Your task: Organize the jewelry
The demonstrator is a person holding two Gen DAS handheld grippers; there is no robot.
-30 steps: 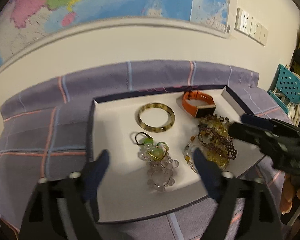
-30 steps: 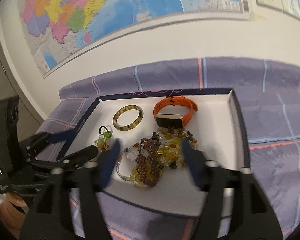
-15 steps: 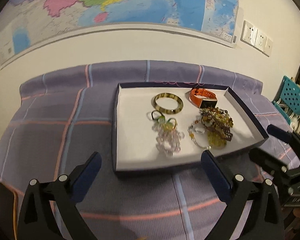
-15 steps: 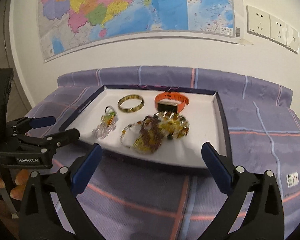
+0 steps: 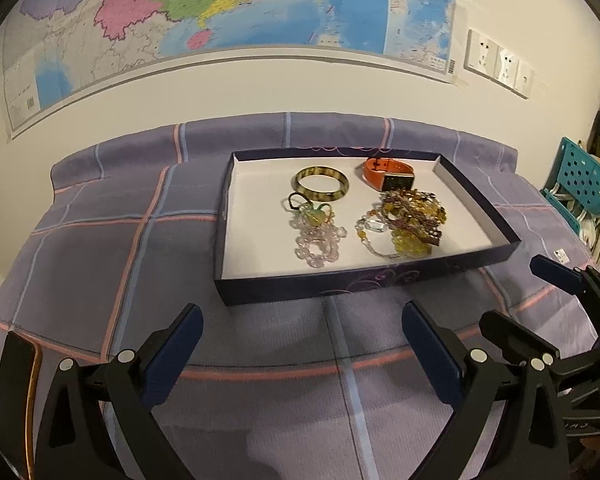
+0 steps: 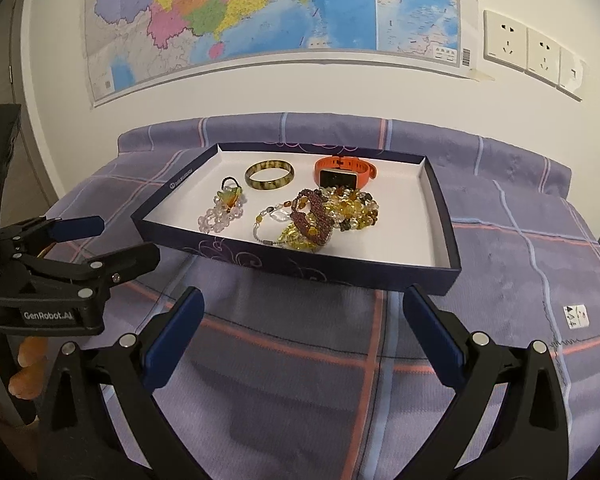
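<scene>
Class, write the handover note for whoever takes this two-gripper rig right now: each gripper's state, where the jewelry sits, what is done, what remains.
Left gripper: open, empty, hovering over the cloth before the tray.
Right gripper: open, empty, likewise short of the tray.
In the tray: bangle, orange watch, pink bead bracelet, and a tangled bead pile.
Done: nothing visibly sorted.
Left: untangle the pile and arrange all pieces.

Both the left gripper (image 5: 300, 322) and the right gripper (image 6: 304, 304) have pulled back from over the tray (image 5: 340, 282), empty.
</scene>
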